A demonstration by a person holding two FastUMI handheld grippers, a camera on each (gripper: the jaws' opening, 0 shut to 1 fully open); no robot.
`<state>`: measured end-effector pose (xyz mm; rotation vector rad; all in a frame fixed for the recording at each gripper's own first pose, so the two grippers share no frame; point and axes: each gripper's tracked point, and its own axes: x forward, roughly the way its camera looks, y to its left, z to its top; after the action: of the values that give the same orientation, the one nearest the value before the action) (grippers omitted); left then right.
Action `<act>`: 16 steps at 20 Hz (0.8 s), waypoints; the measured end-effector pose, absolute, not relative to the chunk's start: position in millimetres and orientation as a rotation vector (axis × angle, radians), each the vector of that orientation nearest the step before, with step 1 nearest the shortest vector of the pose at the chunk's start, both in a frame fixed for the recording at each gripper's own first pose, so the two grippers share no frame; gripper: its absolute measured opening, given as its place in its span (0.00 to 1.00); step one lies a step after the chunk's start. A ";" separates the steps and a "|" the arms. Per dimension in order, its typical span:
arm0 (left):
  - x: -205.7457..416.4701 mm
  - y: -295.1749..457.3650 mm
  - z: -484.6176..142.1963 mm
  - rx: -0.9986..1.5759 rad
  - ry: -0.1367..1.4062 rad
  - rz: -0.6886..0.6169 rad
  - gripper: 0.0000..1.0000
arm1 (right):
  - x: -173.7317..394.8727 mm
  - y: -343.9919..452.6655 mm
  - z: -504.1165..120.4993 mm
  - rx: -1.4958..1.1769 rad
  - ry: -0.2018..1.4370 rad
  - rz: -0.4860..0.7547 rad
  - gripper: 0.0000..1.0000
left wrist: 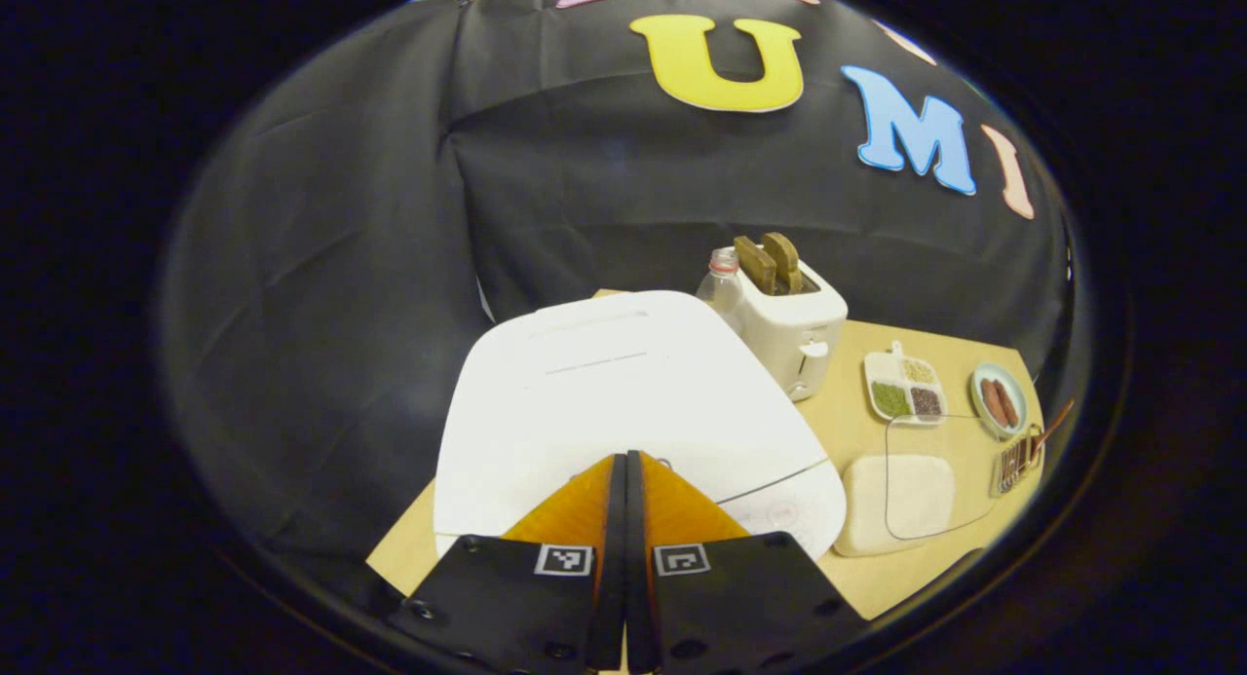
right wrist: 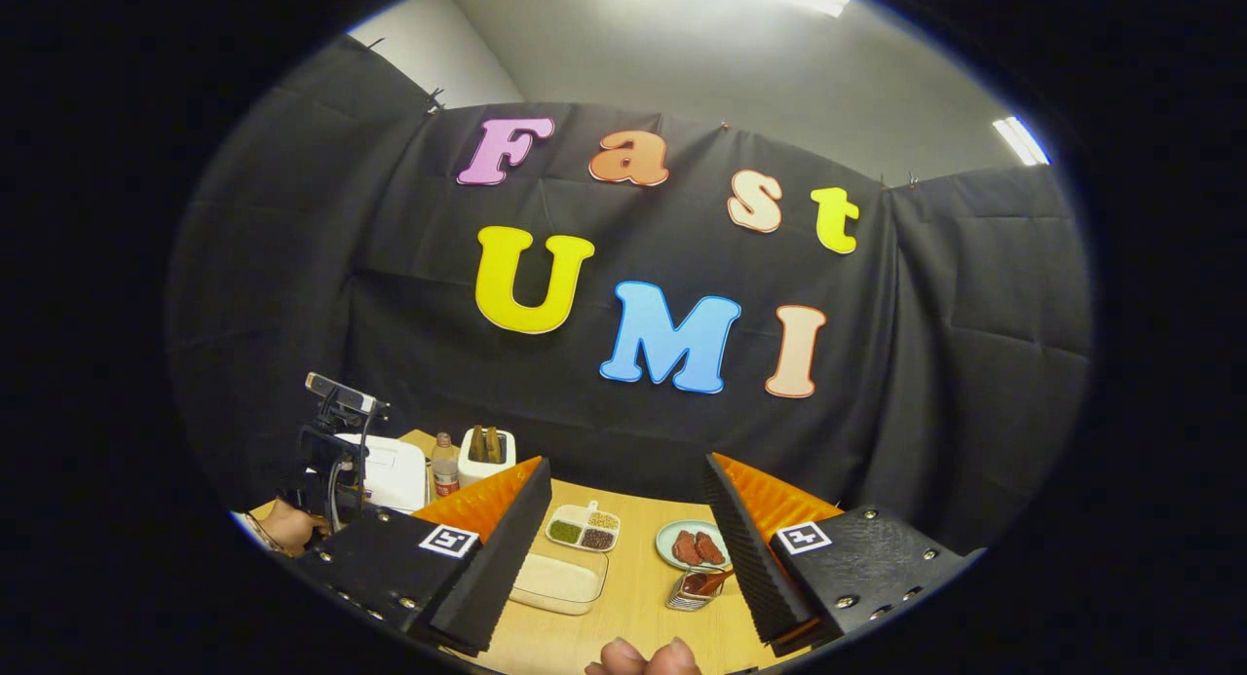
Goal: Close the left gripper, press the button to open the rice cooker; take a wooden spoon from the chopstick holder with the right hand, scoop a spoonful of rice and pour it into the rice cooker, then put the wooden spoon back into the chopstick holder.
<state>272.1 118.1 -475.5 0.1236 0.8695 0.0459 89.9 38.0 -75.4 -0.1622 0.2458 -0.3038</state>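
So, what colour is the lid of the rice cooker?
White. The rice cooker lid shows best in the left gripper view, just ahead of the shut fingers.

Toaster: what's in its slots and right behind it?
Two brown bread slices stand up out of the white toaster. A clear plastic bottle stands behind it on the rice cooker side, its lower part hidden.

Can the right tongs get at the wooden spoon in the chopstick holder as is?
Probably yes. The right tongs are open, and the wooden spoon stands in the chopstick holder just ahead between them, with nothing in front.
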 end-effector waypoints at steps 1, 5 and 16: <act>280.9 118.6 -458.7 0.115 0.788 0.047 0.09 | 89.8 39.0 -75.3 -0.161 0.244 -0.301 0.95; 307.4 126.0 -381.7 0.125 0.529 0.062 0.09 | 87.9 42.1 -80.9 -0.148 0.251 -0.290 0.95; 277.4 147.0 -372.5 0.080 0.533 0.086 0.09 | 65.5 21.5 -87.9 -0.111 0.253 -0.320 0.95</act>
<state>277.4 147.0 -372.5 0.0801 0.5329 0.0860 65.5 21.5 -87.9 -0.1114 0.2533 -0.3199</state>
